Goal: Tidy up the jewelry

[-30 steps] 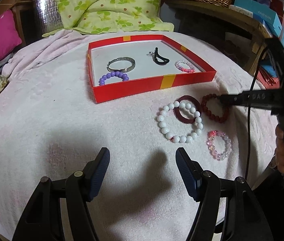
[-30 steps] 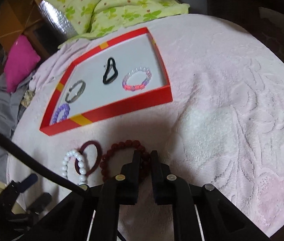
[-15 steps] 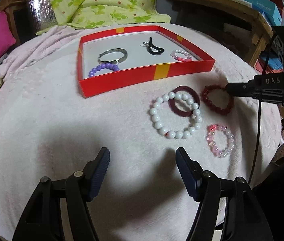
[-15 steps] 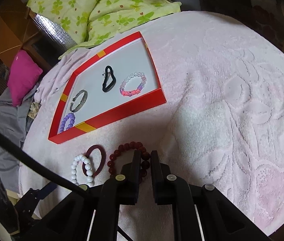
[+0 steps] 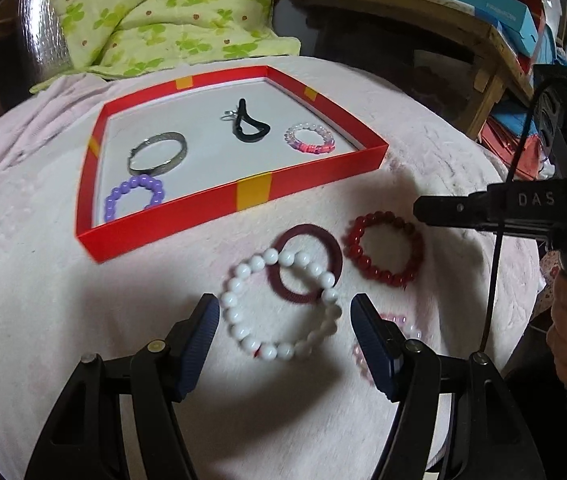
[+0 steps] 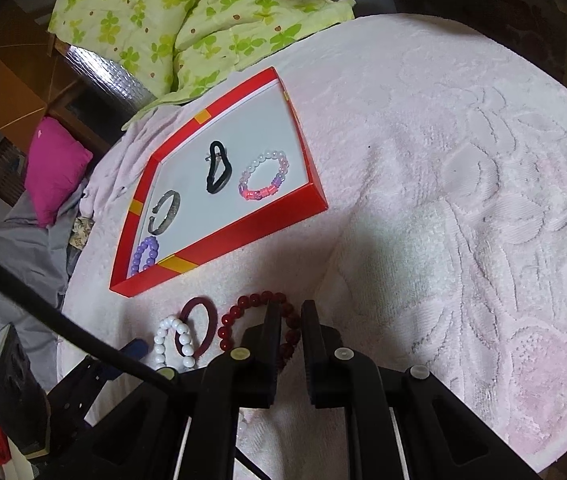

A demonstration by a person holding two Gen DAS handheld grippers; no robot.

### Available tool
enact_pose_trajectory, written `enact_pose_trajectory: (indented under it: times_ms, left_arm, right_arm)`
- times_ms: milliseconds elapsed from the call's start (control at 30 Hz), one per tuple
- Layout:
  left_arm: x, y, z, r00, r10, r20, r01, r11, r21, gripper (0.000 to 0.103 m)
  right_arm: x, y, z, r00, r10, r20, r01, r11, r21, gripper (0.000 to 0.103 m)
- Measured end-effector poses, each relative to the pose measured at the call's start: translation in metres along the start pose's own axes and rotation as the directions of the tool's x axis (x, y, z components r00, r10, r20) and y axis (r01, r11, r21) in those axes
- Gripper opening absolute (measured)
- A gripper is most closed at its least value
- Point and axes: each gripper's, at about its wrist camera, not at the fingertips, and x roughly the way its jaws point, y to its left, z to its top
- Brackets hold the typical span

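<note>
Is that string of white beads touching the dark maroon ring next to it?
Touching. In the left wrist view the white bead bracelet lies across the dark maroon ring, its beads overlapping the band at two places; the right wrist view shows the same overlap.

Bare blanket [image 6: 463, 200] lies open right of the tray [image 6: 243, 228]. Before its front wall, four bracelets crowd together: white [image 5: 279, 308], maroon [image 5: 305, 268], red [image 5: 383, 254], pink [image 5: 407, 326].

A tray [image 5: 311, 172] is sitting on a towel-covered table [image 5: 43, 288], holding four pieces (a bangle [image 5: 158, 153], a beaded bracelet [image 5: 135, 196], a strap [image 5: 250, 128] and another beaded bracelet [image 5: 310, 139]). In front of it, a pearl bracelet [image 5: 283, 308] is overlapping a ring-shaped band [image 5: 305, 269]; a round-bead bracelet [image 5: 383, 254] is lying just right of them.
</note>
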Motion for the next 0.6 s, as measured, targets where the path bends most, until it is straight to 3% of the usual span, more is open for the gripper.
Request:
enact_pose_trajectory:
  times_ms: [267, 500, 567, 600]
  left_arm:
    - [0.009, 0.007, 0.006, 0.999, -0.033, 0.001, 0.033, 0.999, -0.032, 0.069]
    - [0.008, 0.012, 0.001, 0.999, -0.032, -0.016, 0.031, 0.998, -0.057, 0.069]
    - [0.007, 0.015, -0.001, 0.999, -0.03, -0.02, 0.028, 0.997, -0.068, 0.069]
    - [0.006, 0.017, -0.002, 0.999, -0.034, -0.021, 0.032, 0.996, -0.077, 0.069]
  right_arm:
    - [0.006, 0.003, 0.006, 0.999, 0.037, 0.003, -0.037, 0.999, 0.008, 0.012]
    - [0.017, 0.006, 0.008, 1.0, 0.015, -0.015, -0.015, 1.0, 0.017, 0.012]
    - [0.021, 0.005, 0.009, 1.0, 0.002, -0.019, -0.002, 1.0, 0.021, 0.014]
    - [0.023, 0.005, 0.009, 1.0, -0.005, -0.026, 0.006, 1.0, 0.024, 0.02]
